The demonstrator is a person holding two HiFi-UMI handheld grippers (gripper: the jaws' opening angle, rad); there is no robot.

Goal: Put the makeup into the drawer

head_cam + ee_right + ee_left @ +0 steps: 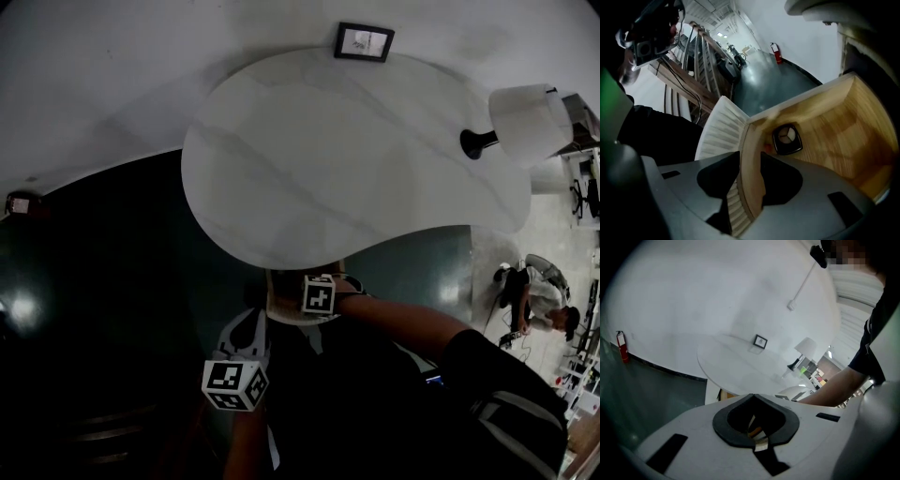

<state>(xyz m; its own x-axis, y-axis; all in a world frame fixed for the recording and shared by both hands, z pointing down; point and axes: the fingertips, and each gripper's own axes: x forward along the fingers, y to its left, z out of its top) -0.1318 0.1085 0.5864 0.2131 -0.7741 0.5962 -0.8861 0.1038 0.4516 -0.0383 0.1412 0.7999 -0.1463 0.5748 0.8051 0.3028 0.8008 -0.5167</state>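
Observation:
An open wooden drawer (843,122) fills the right gripper view, and a dark square makeup compact (787,139) lies on its floor near the front corner. My right gripper (747,157) points down over the drawer's white ribbed front (719,131). Its jaws straddle that front wall, open, with a little gap on the ribbed side. In the head view its marker cube (319,293) sits just under the table edge. My left gripper (752,395) hangs lower left, with its marker cube (234,384) there. Its dark pads meet at the tips, shut. A small orange and white bit shows in the hollow; I cannot tell what it is.
A large white rounded table top (347,159) overhangs the drawer. It carries a small picture frame (365,41) and a white lamp (525,117). Dark green floor lies around. A person sits at the far right (544,305). A fire extinguisher (619,345) stands by the wall.

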